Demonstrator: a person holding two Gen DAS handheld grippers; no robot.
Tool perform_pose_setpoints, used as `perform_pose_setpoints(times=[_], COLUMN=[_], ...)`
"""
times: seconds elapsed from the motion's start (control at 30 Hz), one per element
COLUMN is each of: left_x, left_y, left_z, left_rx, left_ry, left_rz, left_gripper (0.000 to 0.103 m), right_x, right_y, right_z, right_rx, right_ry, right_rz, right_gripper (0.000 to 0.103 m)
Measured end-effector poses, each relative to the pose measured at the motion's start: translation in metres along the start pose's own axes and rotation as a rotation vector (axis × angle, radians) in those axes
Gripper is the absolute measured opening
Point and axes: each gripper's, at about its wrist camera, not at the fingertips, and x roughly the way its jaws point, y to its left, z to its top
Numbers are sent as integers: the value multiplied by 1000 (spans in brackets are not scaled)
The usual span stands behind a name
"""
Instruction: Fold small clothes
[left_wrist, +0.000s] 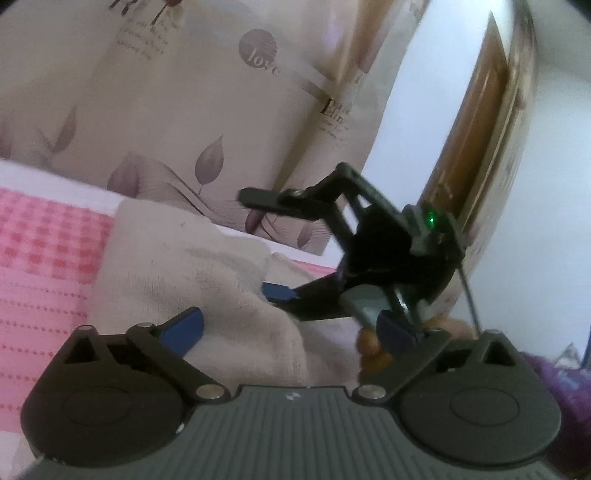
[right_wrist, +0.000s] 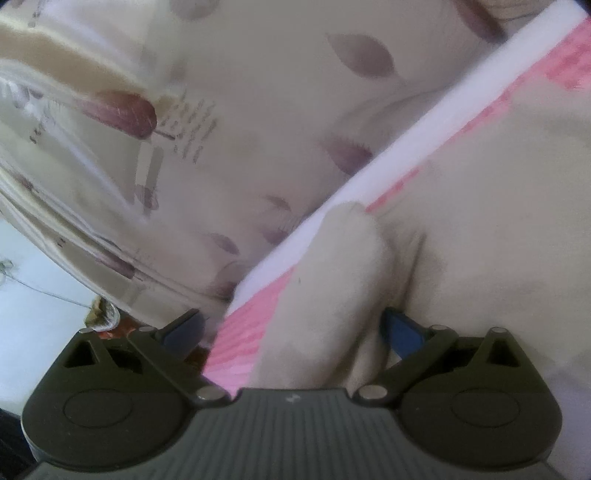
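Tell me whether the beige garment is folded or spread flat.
Neither fully: the beige garment is bunched, with a raised ridge between the open right gripper's fingers, on the pink checked cloth.

The word "love" reads on a round purple-grey badge (left_wrist: 257, 49) printed on the leaf-patterned curtain (left_wrist: 155, 110) in the upper middle of the left wrist view, while the curtain's other script lines are too blurred to read.

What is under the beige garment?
The beige garment lies on a pink checked cover with a white edge. Whatever sits directly beneath the cloth's middle is hidden.
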Motion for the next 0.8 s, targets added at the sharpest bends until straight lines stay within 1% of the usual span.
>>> perform_pose_setpoints(times=[0.07,0.13,0.23,0.3,0.37,0.43,0.53,0.57,0.6,0.63,0.67,0.7,0.73,0.8], left_x=[-1,-2,-6,-7,-6,-6,-7,-7,-7,-8,-8,-8,-8,-9], left_y=[2,1,3,4,6,6,6,6,6,7,7,8,7,7], left_z=[0,-2,-1,1,3,4,4,4,4,4,4,3,3,3], left_rx=[-16,-21,-33,-40,-45,-45,-48,-50,-53,-58,-63,-65,-66,-65], left_ry=[0,-2,-7,-10,-10,-9,-9,-10,-12,-12,-13,-14,-15,-22], left_rz=[-14,-12,-9,-2,1,4,7,10,14,15,16,18,20,30], left_gripper=[101,102,103,103,103,103,103,103,103,103,103,103,103,103], right_x=[9,16,20,19,18,17,20,21,20,20,17,13,10,6], right_y=[4,8,13,13,12,9,11,12,13,12,8,1,-4,-3], right_z=[-2,-5,-6,-8,-9,-7,-4,-4,-6,-7,-7,-7,-7,-9], right_rx=[-57,-110,-139,-144,-166,-150,-128,-140,-155,-157,-133,-92,-64,-70], right_ry=[19,38,37,23,38,47,47,45,42,38,29,13,-4,-24], right_rz=[-23,-59,-107,-99,-87,-74,-79,-84,-98,-111,-113,-94,-76,-70], right_gripper=[101,101,101,102,102,102,101,93,67,50,39,33,31,26])
